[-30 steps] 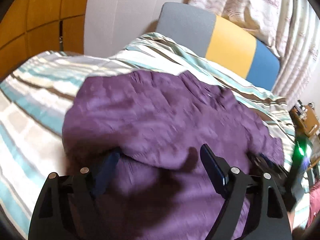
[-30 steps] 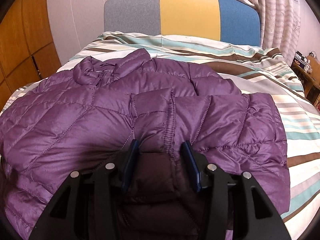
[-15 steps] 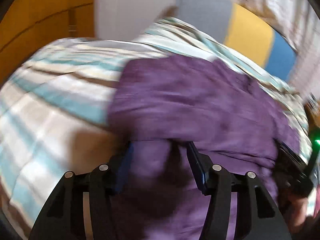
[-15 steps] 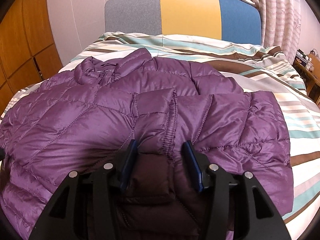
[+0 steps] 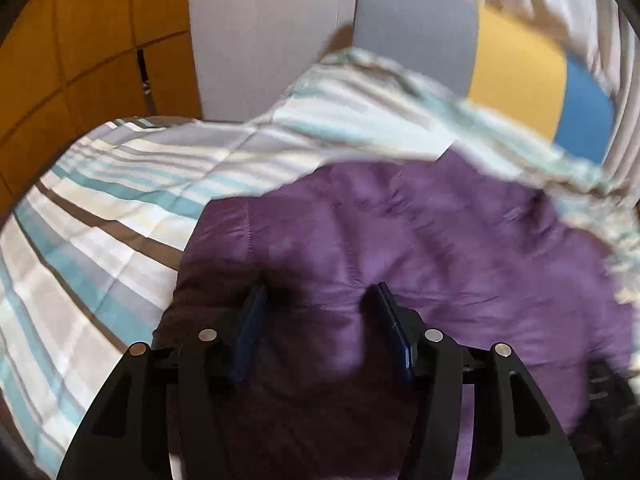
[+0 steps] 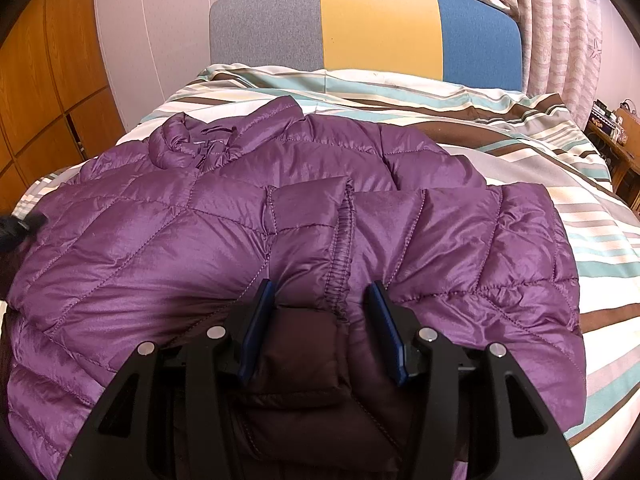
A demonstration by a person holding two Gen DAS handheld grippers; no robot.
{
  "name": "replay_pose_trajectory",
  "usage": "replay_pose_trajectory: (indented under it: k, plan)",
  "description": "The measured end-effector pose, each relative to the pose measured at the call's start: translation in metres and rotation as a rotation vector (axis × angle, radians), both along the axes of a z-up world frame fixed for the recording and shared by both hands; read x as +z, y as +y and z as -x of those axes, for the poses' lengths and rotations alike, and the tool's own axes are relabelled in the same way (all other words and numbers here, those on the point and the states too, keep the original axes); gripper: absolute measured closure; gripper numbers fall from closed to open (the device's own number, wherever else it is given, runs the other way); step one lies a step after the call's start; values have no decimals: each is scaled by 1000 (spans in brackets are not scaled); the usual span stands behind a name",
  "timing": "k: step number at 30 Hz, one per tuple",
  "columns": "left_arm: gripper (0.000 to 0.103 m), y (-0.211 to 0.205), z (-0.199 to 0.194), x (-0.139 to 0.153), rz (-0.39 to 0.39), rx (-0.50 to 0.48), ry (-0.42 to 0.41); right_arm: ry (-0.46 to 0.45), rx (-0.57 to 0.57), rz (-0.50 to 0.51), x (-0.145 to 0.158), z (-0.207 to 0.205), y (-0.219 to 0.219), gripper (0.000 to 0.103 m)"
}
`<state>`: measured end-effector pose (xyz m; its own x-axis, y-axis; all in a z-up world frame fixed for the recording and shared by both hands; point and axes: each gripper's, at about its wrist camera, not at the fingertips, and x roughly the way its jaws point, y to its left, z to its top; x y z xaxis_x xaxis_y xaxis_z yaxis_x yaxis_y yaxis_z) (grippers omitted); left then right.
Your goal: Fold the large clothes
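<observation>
One purple quilted jacket (image 6: 168, 248), shiny, puffy, collar bunched at far end, spread on striped bed (image 6: 540, 148). Two tools: left tool (image 5: 320, 304) clamped on jacket edge; right tool (image 6: 318, 300) clamped on elastic-seamed fold.

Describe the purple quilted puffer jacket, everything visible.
The purple quilted puffer jacket is shiny, stitched in diamond panels, with a bunched collar toward the headboard and an elastic-gathered cuff. It lies spread on the striped bedspread, one sleeve folded across its body. The right gripper pinches padding beside that cuff; the left gripper pinches padding near the jacket's other side.
</observation>
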<state>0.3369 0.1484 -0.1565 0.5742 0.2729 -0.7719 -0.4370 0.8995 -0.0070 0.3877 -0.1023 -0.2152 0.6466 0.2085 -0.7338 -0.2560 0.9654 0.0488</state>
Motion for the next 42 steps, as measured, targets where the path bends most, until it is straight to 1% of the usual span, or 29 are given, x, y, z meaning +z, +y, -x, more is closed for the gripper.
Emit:
replay_pose_trajectory:
  k: [1,2,3,10,11,12,13,14,15,17,18,19,20,21,23,24,25,26,27,28,29,33,38,42]
  plan:
    - [47,2,0,-15,-34,-33,12,0,1,0,0,0,0,53]
    - [47,1,2,-22,-60,-62,-4,-1,6,0,0,0,0,52]
    - [47,2,6,-26,-65,-69,-19,-1,7,4,0,1,1,52]
    - [46,10,8,-27,-47,-70,-30,3,9,45,-1,-1,5,51]
    - [43,6,8,-24,-51,-75,-23,14,14,64,2,-2,8,51]
    - [34,4,7,-21,-57,-84,-13,19,18,82,7,-2,9,50]
    - [30,1,9,-13,-67,-94,-1,17,26,82,16,0,10,50]
    - [22,-4,14,-4,-71,-92,-16,4,35,48,26,3,11,50]
    - [15,-7,23,9,-71,-77,-74,-12,42,22,34,6,12,50]
    - [11,-11,37,25,-57,-38,-166,-60,69,-22,51,15,23,47]
    - [11,-14,39,31,-35,-30,-192,-70,86,-33,56,16,29,47]
    - [11,-19,36,35,-2,-42,-196,-73,103,-39,58,17,37,47]
    - [11,-24,31,36,16,-59,-186,-62,123,-48,58,15,47,47]
    - [11,-31,25,35,14,-81,-170,-44,136,-60,55,12,56,47]
    - [11,-49,12,25,-54,-128,-126,-31,137,-57,47,7,68,47]
    - [11,-55,6,17,-86,-149,-93,-16,130,-51,37,3,72,45]
    - [11,-60,-1,2,-105,-173,-44,-5,125,-51,32,2,72,44]
    - [11,-60,-3,-10,-90,-183,-18,12,118,-47,22,-1,73,43]
    - [10,-56,-5,-18,-51,-182,-8,17,117,-39,15,-2,73,43]
    - [9,-50,-7,-22,-10,-175,-10,10,120,-31,8,-2,74,43]
    - [8,-47,-8,-25,10,-173,-8,7,117,-20,5,-3,76,43]
    - [6,-48,-10,-29,-1,-171,-6,-9,113,27,0,-3,81,43]
    - [6,-45,-10,-28,1,-170,-12,-8,113,22,-3,-4,80,42]
    - [6,-44,-1,-18,-1,-168,-12,-13,112,26,-3,-3,80,42]
